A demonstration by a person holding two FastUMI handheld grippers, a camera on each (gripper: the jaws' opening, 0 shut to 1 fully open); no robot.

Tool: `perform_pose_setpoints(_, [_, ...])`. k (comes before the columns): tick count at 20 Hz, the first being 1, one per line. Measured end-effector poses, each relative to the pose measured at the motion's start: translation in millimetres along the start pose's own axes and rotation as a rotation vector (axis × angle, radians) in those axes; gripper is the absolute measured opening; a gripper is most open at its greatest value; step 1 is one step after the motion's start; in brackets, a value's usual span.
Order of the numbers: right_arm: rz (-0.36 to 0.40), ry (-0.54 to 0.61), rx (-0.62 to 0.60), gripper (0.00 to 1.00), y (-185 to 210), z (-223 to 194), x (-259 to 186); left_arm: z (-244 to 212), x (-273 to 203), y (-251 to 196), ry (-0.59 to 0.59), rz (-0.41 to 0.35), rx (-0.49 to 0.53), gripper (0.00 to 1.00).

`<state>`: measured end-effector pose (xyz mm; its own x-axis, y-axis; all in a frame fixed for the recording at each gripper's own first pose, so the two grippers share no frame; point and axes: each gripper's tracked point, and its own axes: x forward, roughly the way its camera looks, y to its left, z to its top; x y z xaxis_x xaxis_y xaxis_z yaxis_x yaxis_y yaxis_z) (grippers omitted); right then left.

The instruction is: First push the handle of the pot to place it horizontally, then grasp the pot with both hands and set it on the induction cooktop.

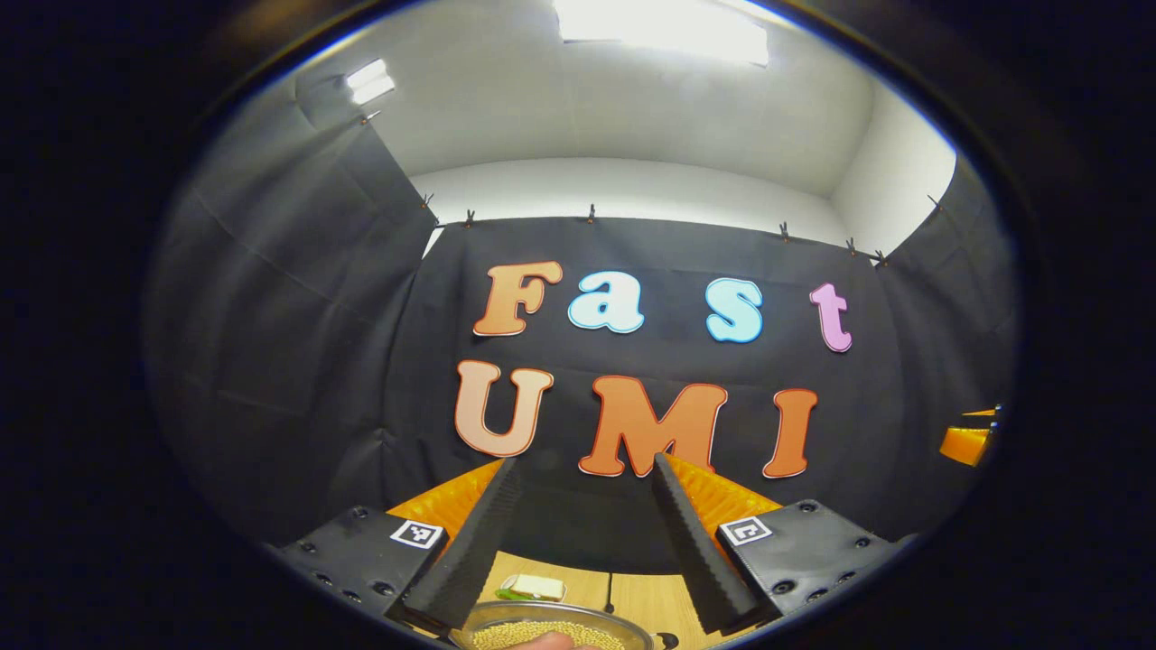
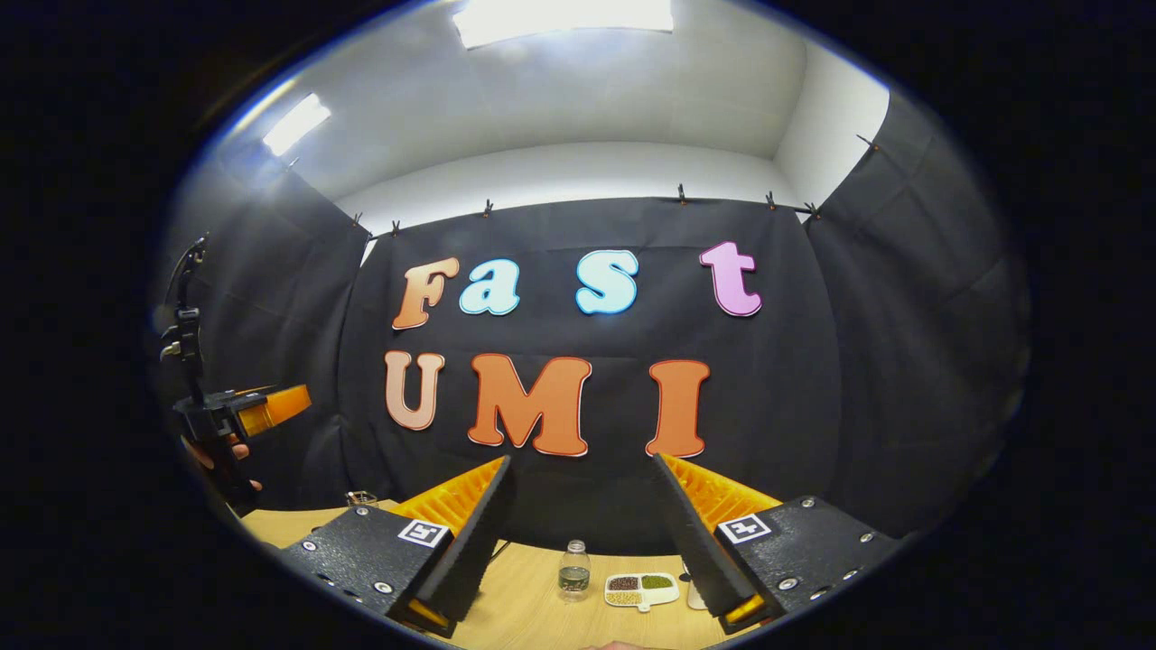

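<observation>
Pot sits at the bottom edge of the left gripper view, a metal rim around pale grains, just below and between the left tool's fingers, which stand spread apart with nothing between them. Beyond it on the wooden surface lies a small white dish with something green. In the right gripper view the right tool is likewise released, held above the surface; past it stand a small clear bottle and a divided tray of beans. The left tool shows there at far left, raised, a hand holding it.
</observation>
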<state>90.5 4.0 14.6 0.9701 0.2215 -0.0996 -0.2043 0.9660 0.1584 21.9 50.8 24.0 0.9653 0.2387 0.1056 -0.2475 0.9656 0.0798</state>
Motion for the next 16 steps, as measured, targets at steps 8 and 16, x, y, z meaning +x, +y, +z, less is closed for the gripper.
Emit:
perform_pose_setpoints(8, [-0.017, -0.026, -0.031, 0.93, 9.0, 5.5, 8.1, 3.8, -4.3, 8.2, -0.03, -0.011, 0.006, 0.98])
perform_pose_setpoints(16, [-0.013, -0.044, -0.066, 0.93, 31.4, 5.9, 15.6, -3.6, -10.6, 9.2, -0.023, -0.054, 0.054, 0.98])
